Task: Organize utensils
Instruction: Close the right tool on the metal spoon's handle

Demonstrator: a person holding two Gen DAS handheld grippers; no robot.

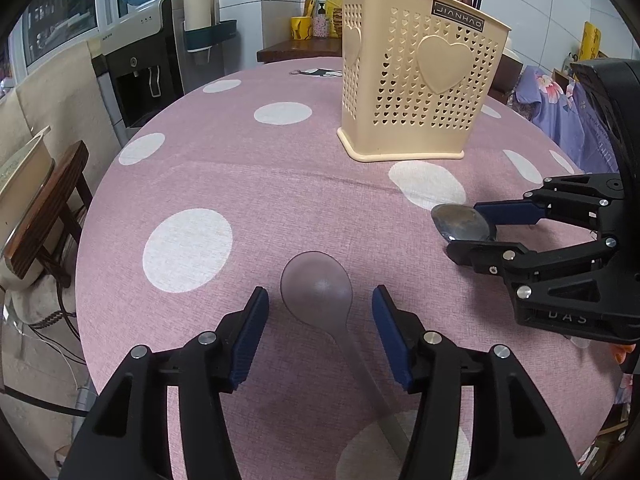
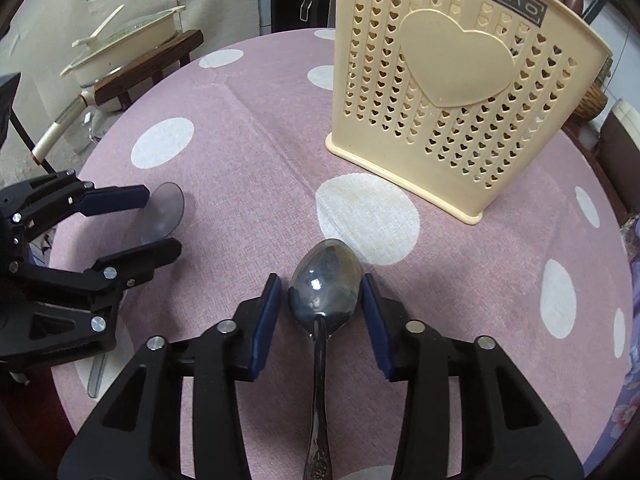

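translucent spoon [image 1: 320, 292] handle blurred under left gripper [image 1: 320, 336]; contact unclear.

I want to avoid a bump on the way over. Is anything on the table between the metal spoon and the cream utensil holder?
Nothing visible. The metal spoon lies between the open fingers of the right gripper, and only bare polka-dot tablecloth separates it from the utensil holder. The translucent spoon lies off to the left, out of that path.

My left wrist camera looks low and close along its fingers across the table [image 1: 224, 184] toward the holder [image 1: 416, 80], as does my right, both sharing table, holder [image 2: 452, 92] and each other's gripper.
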